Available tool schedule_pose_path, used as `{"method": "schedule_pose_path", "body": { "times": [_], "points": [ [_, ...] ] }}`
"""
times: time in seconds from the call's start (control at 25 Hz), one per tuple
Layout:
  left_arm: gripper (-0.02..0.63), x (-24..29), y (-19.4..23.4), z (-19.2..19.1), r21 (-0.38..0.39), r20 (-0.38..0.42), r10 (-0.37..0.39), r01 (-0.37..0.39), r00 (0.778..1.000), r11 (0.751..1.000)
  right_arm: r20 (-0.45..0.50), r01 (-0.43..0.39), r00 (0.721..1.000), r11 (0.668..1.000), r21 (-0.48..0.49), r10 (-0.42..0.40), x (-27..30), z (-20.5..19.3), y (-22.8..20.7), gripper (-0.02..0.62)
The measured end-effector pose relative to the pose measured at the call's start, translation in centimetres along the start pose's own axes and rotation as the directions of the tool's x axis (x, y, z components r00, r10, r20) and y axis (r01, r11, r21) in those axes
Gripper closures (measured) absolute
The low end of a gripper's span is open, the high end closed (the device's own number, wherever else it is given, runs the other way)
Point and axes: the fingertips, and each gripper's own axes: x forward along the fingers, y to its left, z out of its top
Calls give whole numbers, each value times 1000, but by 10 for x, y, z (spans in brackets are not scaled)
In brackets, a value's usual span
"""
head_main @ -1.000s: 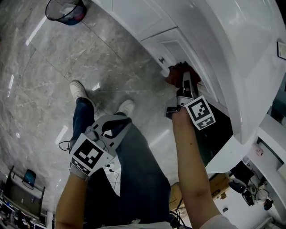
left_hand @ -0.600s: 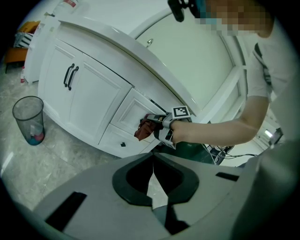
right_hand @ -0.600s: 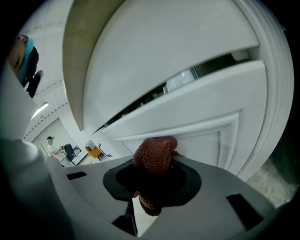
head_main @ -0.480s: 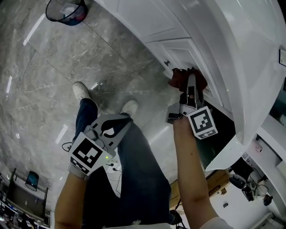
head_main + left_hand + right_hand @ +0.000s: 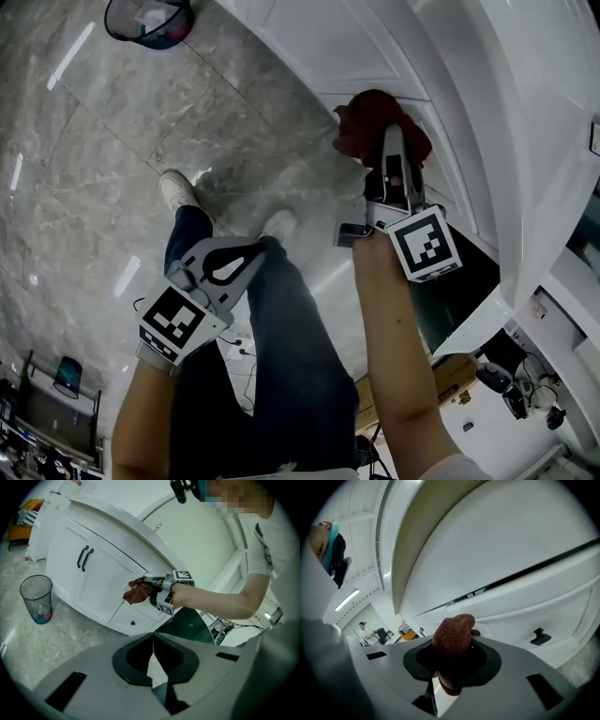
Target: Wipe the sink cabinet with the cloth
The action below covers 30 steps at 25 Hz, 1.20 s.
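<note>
Right tongs (image 5: 392, 141) are clamped on the cloth (image 5: 361, 122), and you have it up at the sink cabinet (image 5: 309, 47), on the curved white front just under the overhanging top. From the left gripper view the cloth looks to be against the panel, to the right of the double doors with the dark handles (image 5: 83, 557) and above the small drawer. Whether it really presses on the surface I can't say for sure.

Left tongs (image 5: 153, 651) are shut with nothing between them, hanging low beside your leg over the grey floor (image 5: 112, 141). They are well out of the way, and that is a good place for them.

For the wipe, lead with the bunched part of the cloth so that the hard tips never touch the paint. The front is curved, so turn your wrist with it to hold contact along the whole stroke. Overlap your passes, and ease round the black drawer pull (image 5: 540, 637) so that it doesn't snag the cloth.

As for the cloth, it is rust-red with a coarse knitted weave, and it is wadded into a rounded lump. Most of it bulges out past the tips, with a smaller fold hanging below them. So little is gripped that I judge a hard drag could pull it free.
</note>
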Motion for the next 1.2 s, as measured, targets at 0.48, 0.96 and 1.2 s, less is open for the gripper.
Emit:
{"method": "schedule_pose_path", "body": {
  "times": [0.48, 0.96, 1.2],
  "points": [
    [595, 0, 15, -2, -14, -14, -20, 19, 1000, 1000, 49, 240, 968, 965, 110, -246, -10, -11, -104, 499],
    [595, 5, 24, -2, -15, -29, -10, 10, 1000, 1000, 23, 245, 968, 959, 139, -251, -5, -36, -147, 499],
    [595, 19, 16, -1, -4, -35, -5, 5, 999, 1000, -65, 259, 965, 961, 93, -254, -13, -50, -175, 499]
  ]
}}
